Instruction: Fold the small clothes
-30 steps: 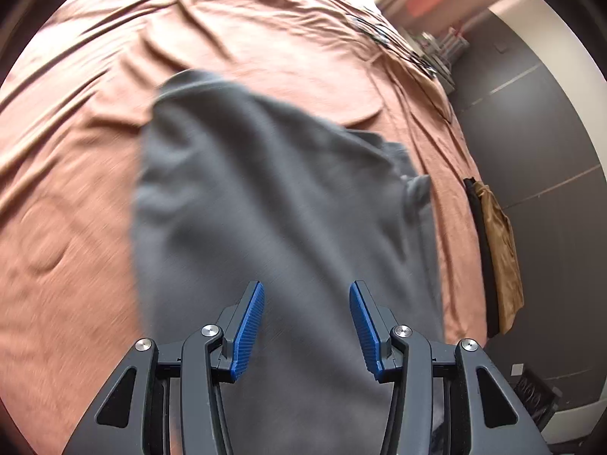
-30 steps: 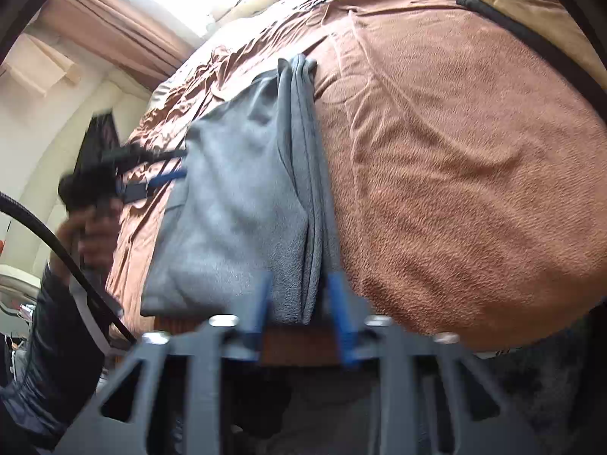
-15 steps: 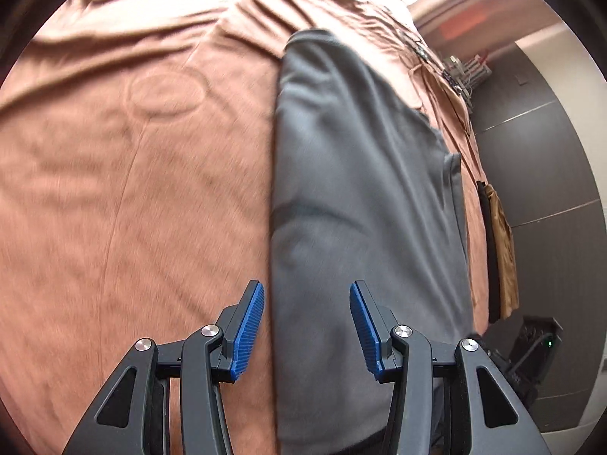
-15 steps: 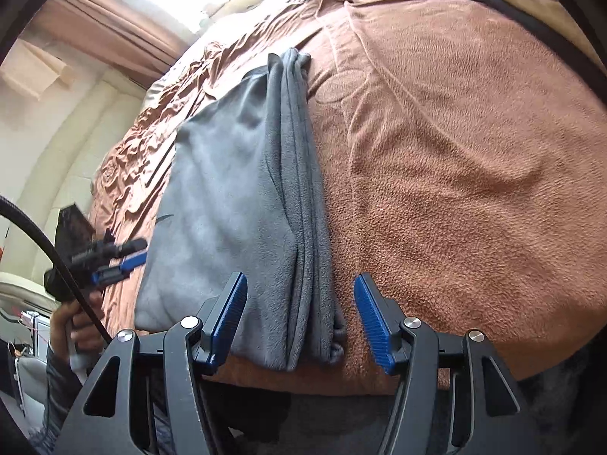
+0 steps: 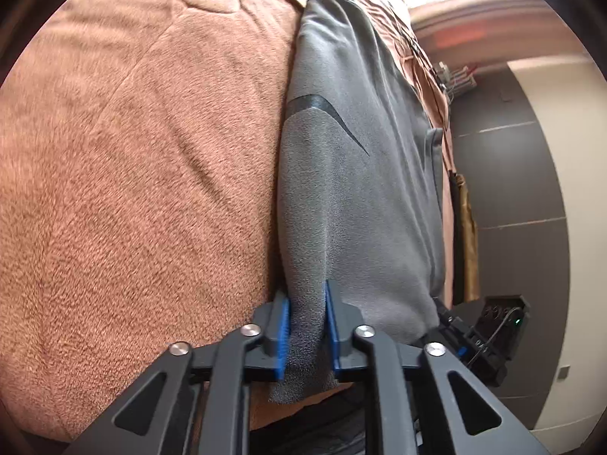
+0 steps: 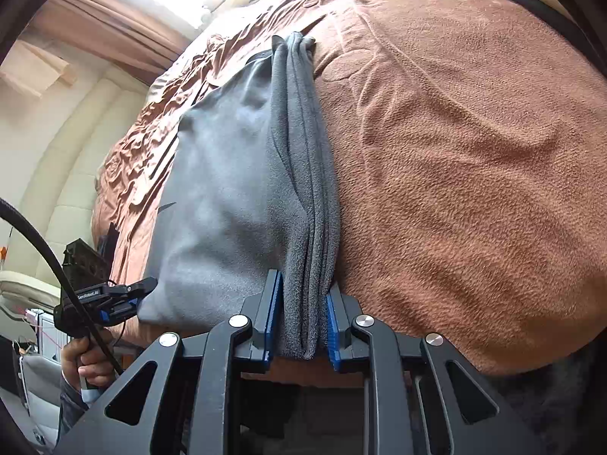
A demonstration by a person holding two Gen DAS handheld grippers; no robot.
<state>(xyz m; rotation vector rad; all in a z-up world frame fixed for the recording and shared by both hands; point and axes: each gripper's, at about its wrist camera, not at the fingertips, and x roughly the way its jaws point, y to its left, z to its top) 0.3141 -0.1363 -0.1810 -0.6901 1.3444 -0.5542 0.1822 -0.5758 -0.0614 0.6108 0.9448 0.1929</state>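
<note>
Both the left gripper (image 5: 306, 328) and right gripper (image 6: 301, 326) are now closing on the grey garment (image 5: 360, 174).

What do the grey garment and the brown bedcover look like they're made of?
Grey garment: seemingly fleece or brushed knit, with a matte, finely napped surface that folds softly in thick layers. Brown bedcover: likely plush terry or coral fleece, with a short nubby pile and embossed lines. The exact fibre can't be told.

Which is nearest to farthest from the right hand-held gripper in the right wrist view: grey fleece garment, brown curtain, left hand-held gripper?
1. Grey fleece garment: its folded edge sits between the closing jaws of the right hand-held gripper.
2. Left hand-held gripper: lower left, at the garment's other near corner.
3. Brown curtain: top left, beyond the bed.
</note>
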